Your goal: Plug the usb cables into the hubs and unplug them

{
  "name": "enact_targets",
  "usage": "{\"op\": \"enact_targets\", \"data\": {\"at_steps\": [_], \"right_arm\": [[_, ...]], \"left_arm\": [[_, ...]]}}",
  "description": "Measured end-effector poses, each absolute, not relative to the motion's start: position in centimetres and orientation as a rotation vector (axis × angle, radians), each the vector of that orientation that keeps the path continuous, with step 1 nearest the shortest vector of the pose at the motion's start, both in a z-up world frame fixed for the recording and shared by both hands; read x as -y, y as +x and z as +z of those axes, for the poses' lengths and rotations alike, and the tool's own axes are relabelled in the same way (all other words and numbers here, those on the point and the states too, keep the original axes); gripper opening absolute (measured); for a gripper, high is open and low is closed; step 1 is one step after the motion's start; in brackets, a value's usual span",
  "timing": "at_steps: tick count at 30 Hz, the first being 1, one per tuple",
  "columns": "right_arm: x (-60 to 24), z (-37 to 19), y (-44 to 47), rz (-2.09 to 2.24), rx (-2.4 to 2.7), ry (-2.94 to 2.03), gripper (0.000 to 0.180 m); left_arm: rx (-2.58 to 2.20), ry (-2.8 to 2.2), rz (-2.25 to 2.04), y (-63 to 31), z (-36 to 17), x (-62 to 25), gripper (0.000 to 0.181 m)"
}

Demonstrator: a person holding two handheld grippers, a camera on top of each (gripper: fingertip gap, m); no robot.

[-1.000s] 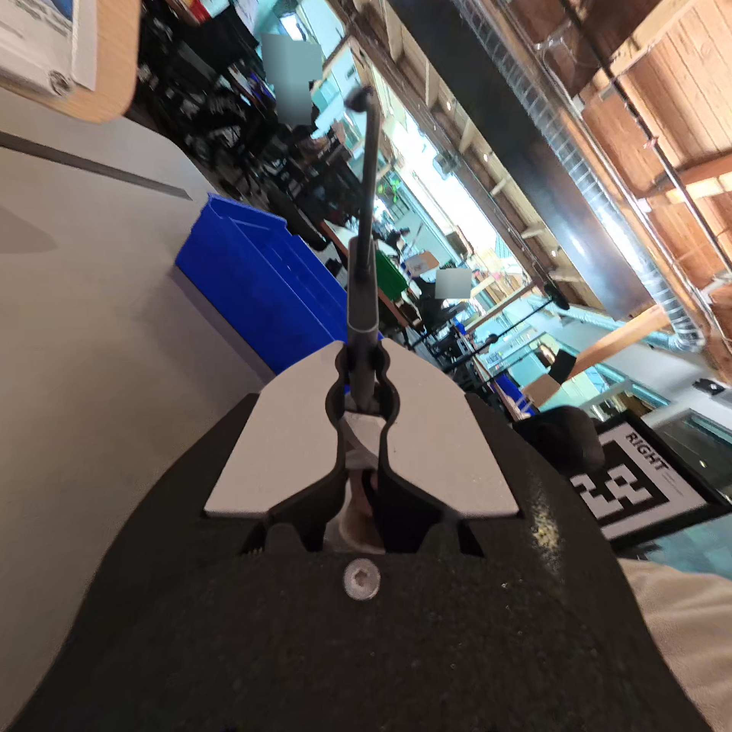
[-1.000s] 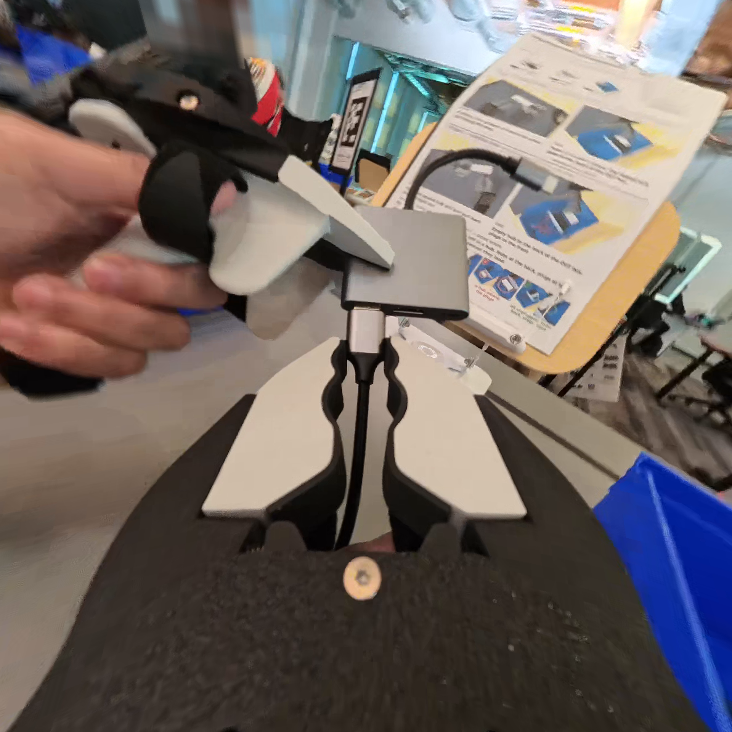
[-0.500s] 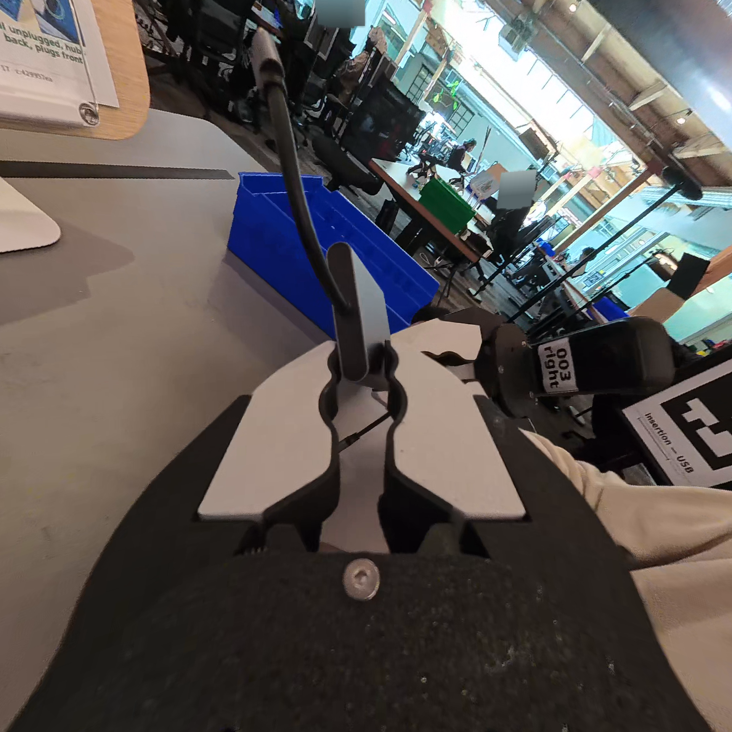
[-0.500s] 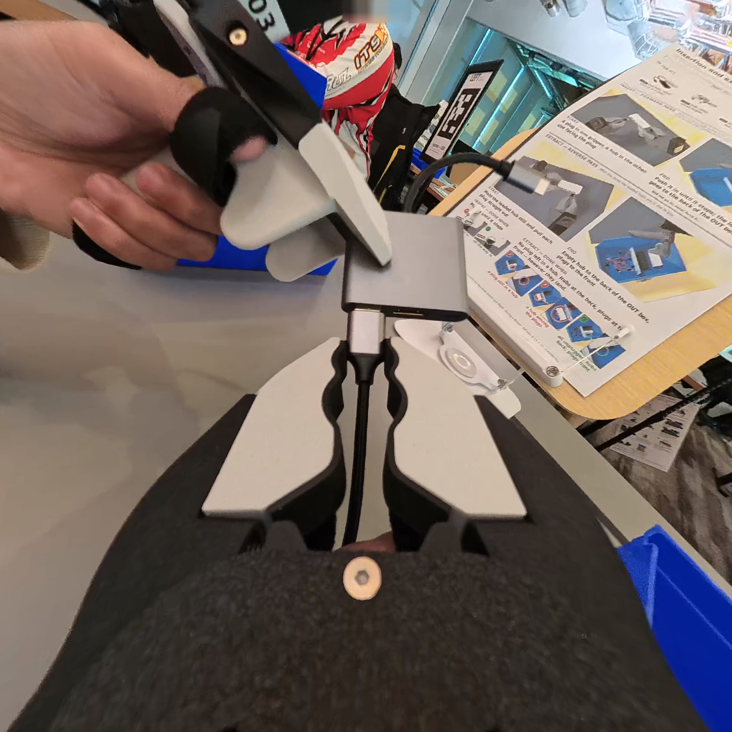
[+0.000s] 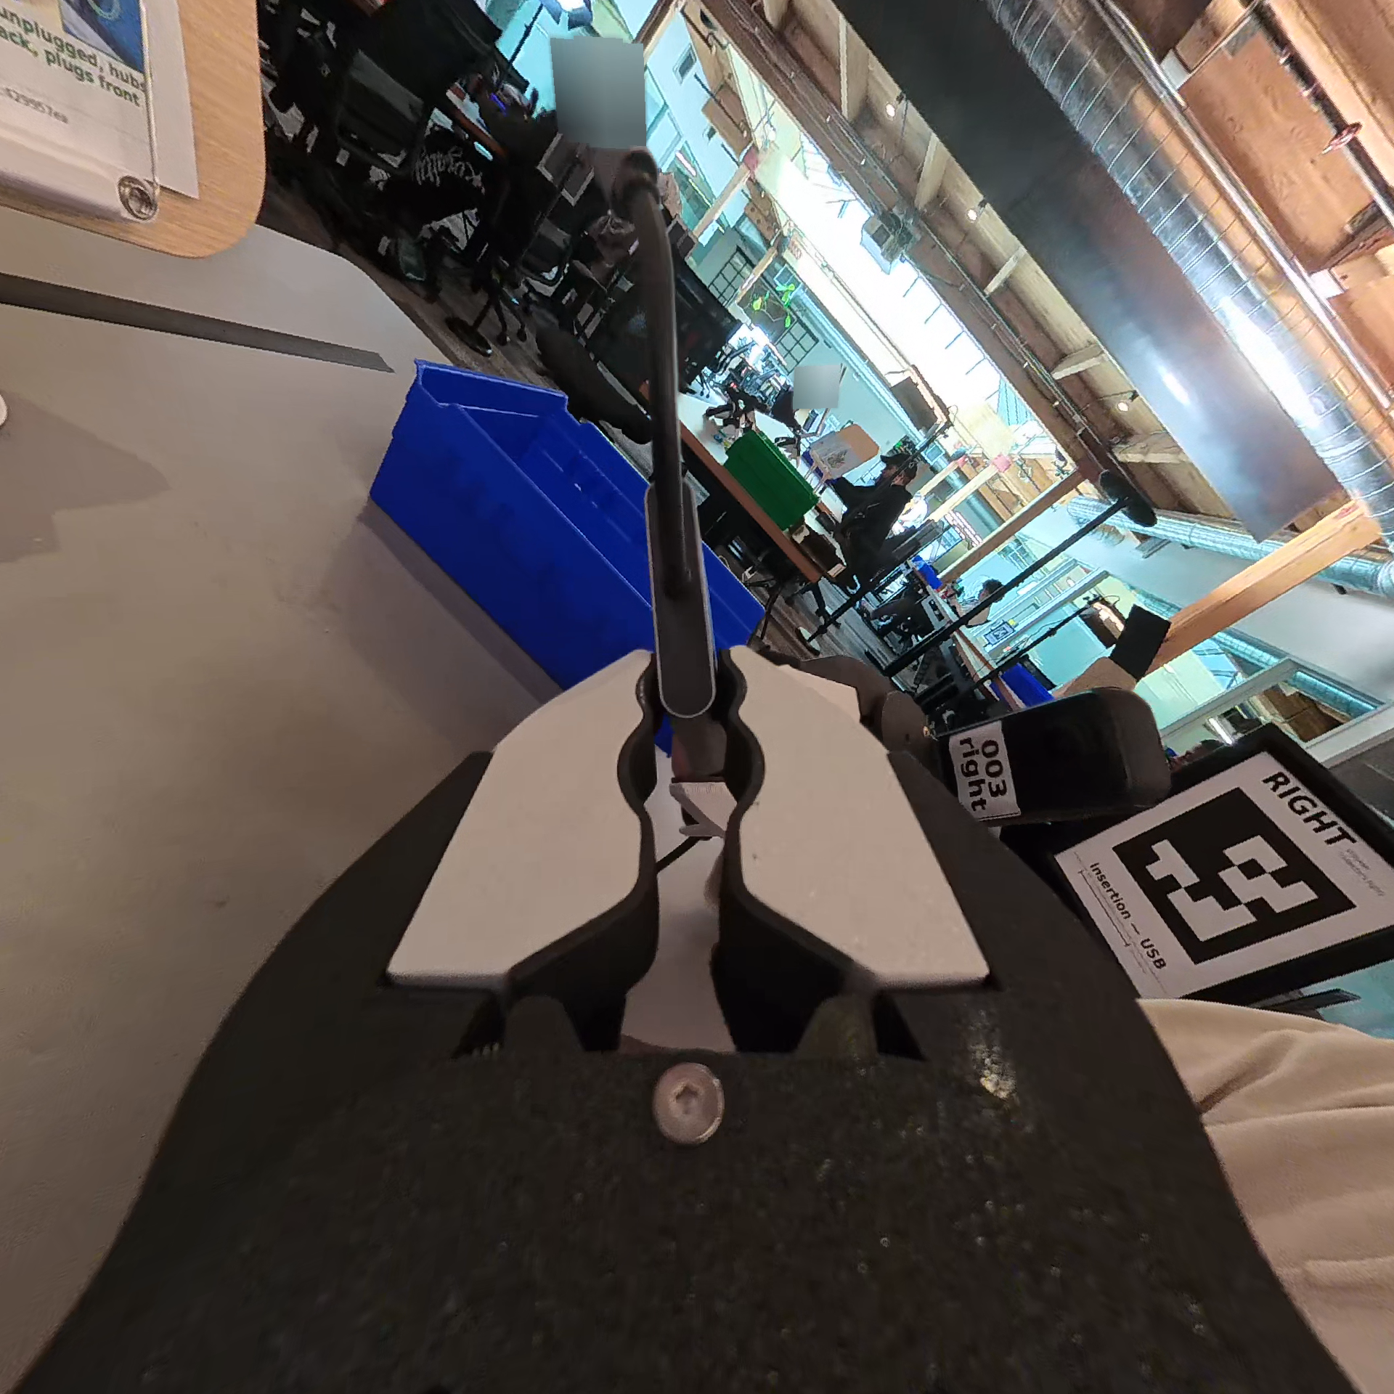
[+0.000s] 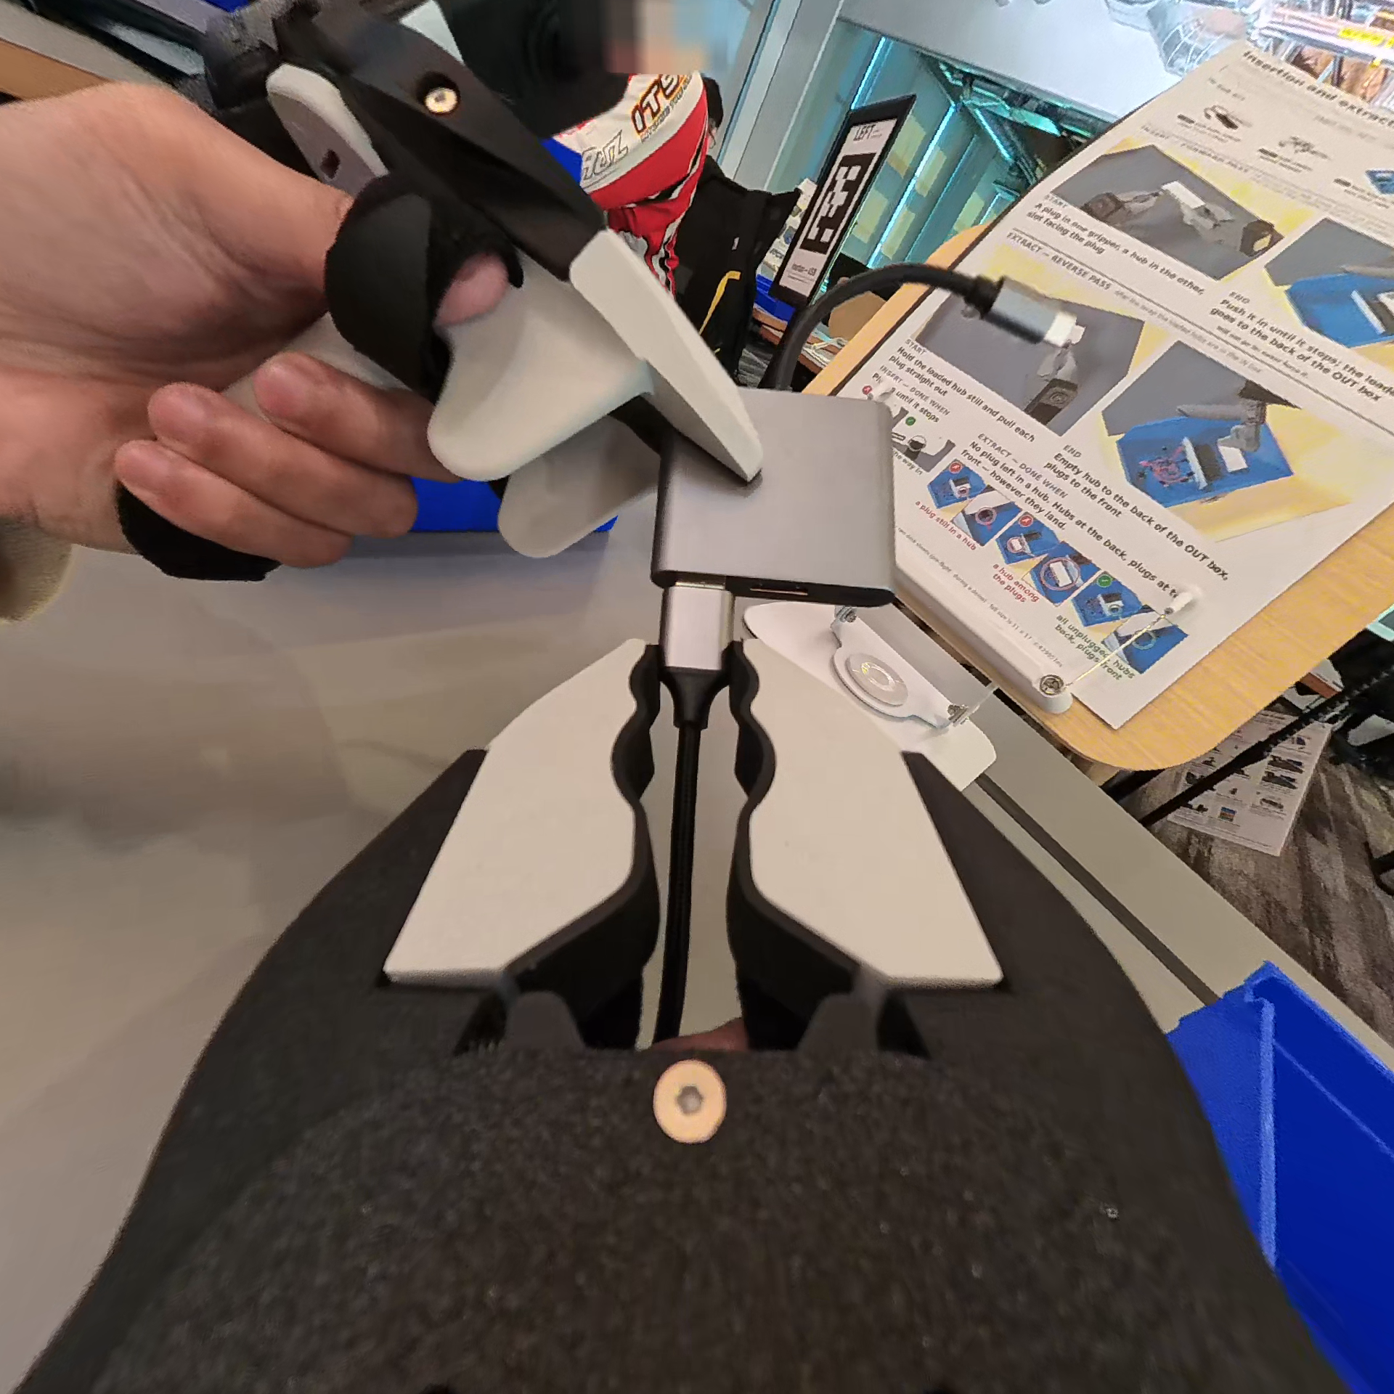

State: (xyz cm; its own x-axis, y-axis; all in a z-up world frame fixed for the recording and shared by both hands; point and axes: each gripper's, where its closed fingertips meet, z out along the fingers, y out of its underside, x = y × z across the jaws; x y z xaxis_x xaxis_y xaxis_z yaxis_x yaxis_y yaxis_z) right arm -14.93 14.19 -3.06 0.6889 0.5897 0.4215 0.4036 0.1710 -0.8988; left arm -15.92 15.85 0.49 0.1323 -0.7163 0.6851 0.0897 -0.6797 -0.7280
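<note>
Plug [image 6: 694, 630] seated in the grey USB hub [image 6: 784, 498], both grippers pinching.
Right gripper [image 6: 692, 664] clamps the plug at 6 o'clock; left gripper [image 5: 685, 698] clamps the hub; next, probably a straight pull apart.

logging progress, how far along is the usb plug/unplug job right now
Done: the plug looks seated in the hub. In hand: the left gripper clamps the hub, the right gripper is shut on the plug. Left: pulling the plug out; a second port is empty and the hub's own cable hangs loose.

My left gripper [image 5: 685, 705] is clamped tight, tilted sideways, my bare hand [image 6: 151, 332] wrapped round its handle. My right gripper [image 6: 694, 664] is pinched closed too, pointing forward just beneath it.
</note>
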Motion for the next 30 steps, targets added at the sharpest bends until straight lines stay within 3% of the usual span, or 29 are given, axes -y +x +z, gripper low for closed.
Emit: {"op": "enact_targets", "data": {"at_steps": [7, 11, 20, 25, 30], "right_arm": [[-13.9, -3.5, -14.5, 0.126, 0.914, -1.445, 0.018], [-13.3, -4.5, -11.1, 0.219, 0.839, -1.485, 0.018], [-12.8, -0.1, -11.1, 0.306, 0.796, -1.48, 0.018], [-13.0, 2.3, -9.9, 0.339, 0.634, -1.525, 0.018], [-13.5, 1.5, -9.0, 0.367, 0.53, -1.599, 0.018]], "left_arm": [[-0.615, -1.807, -1.632, -15.6, 0.1, -15.5, 0.011], [-0.348, -1.699, -1.513, -23.4, 2.3, -20.7, 0.011], [-0.647, -1.689, -1.396, -20.1, 1.5, -16.7, 0.012], [-0.661, -1.763, -0.687, -23.0, -5.0, -18.5, 0.012], [-0.555, -1.668, -0.388, -24.9, -5.1, -18.8, 0.012]]}}
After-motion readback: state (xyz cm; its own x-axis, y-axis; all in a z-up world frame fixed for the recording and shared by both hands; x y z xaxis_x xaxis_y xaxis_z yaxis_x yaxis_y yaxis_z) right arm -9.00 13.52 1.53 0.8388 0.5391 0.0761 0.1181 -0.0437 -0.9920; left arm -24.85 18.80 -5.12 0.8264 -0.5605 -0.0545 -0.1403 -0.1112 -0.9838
